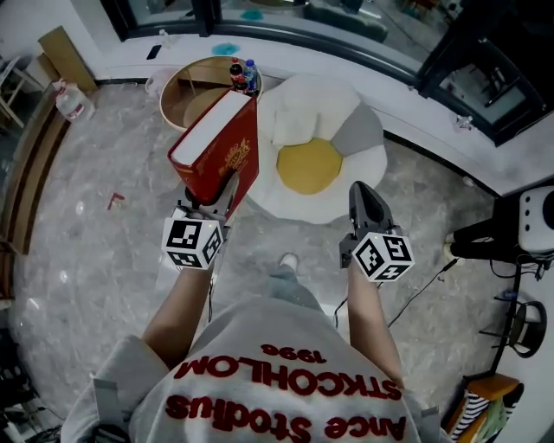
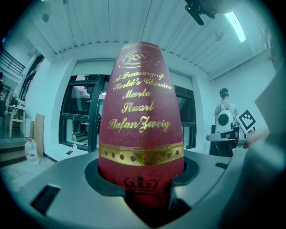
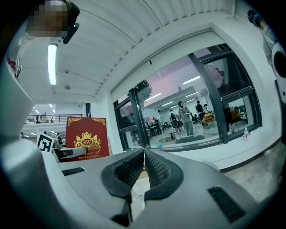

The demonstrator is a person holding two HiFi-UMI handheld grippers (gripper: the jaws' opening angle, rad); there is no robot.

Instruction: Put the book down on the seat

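A thick red book (image 1: 218, 156) with gold print stands upright above the floor, gripped at its lower end by my left gripper (image 1: 215, 195). In the left gripper view its spine (image 2: 140, 120) fills the gap between the jaws, which press on both sides. My right gripper (image 1: 365, 201) is shut with its pads meeting and nothing between them (image 3: 143, 157); it hangs to the right of the book. The book's cover (image 3: 87, 138) shows at the left of the right gripper view. The seat (image 1: 322, 160) is a white flower-shaped cushion with a yellow centre, on the floor ahead.
A round wooden side table (image 1: 195, 93) with two bottles (image 1: 242, 75) stands behind the book. A water jug (image 1: 73, 102) sits at the far left. A window wall (image 1: 286, 22) runs along the back. Black equipment and cables (image 1: 498, 242) lie at the right.
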